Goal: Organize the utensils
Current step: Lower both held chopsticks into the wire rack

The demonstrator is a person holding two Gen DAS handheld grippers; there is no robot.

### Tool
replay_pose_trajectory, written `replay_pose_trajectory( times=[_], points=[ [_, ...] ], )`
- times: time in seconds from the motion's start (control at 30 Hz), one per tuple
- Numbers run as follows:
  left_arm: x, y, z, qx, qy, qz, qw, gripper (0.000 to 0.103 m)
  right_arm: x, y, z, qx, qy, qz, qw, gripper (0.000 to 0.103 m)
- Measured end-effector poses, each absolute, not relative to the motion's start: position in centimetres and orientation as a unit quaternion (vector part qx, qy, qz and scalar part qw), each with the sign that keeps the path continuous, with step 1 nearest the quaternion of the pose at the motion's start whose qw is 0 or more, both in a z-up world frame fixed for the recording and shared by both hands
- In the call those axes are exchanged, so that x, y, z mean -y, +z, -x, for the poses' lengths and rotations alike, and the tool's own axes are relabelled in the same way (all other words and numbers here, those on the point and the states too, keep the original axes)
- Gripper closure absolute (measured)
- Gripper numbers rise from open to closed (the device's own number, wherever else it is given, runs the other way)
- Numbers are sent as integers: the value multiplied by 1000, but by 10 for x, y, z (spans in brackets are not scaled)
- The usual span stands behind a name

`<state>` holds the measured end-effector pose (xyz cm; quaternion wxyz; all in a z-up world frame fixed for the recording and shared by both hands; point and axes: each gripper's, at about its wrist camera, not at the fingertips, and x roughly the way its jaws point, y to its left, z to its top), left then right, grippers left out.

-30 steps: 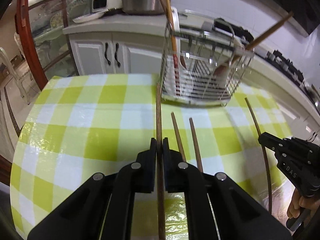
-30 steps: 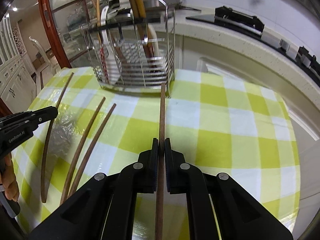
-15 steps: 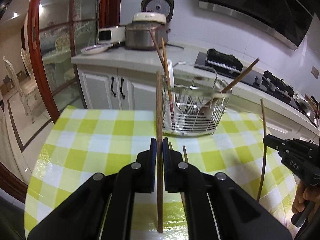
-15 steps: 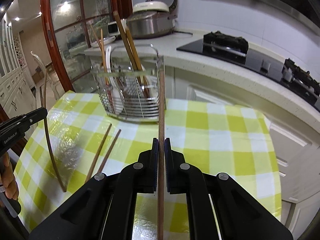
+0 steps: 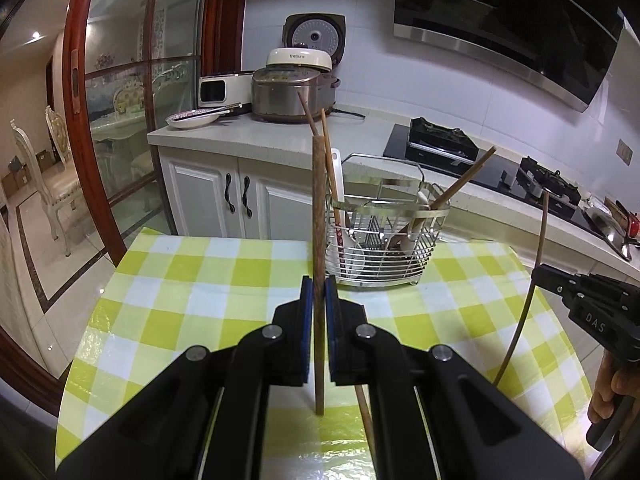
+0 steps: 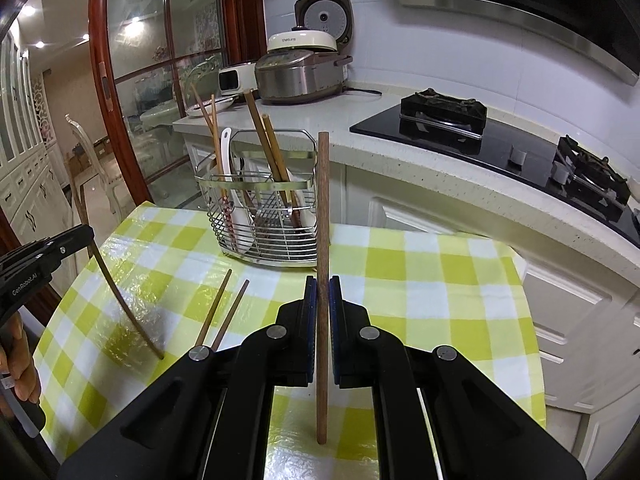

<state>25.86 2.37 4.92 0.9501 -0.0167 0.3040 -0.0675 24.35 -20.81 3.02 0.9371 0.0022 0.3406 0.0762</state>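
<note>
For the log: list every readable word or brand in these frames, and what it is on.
"DAS": side of the right tool.
"GenRobot.AI": side of the left tool.
"thesuns", small and uncertain: white lid of the rice cooker.
Cooker panel text: too blurred to read.

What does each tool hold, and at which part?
Each tool, left and right, grips one dark brown wooden chopstick below its middle.

A tiled kitchen opening onto a dining room

A pale speckled stone countertop (image 5: pixel 256 140) ran over white panelled cabinets (image 5: pixel 224 200); far left, a red-brown wooden glass-paned door (image 5: pixel 132 92) showed an ornate white chair (image 5: pixel 60 184) on glossy floor tiles (image 5: pixel 52 264).
</note>
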Motion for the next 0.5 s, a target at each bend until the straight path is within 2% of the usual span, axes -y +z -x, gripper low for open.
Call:
replay_pose_trajectory(
  times=[0.5],
  points=[
    [-16,69,-264,-283,-80,20,956,97,211,54,-242,-314,73,-6,947,97]
  ],
)
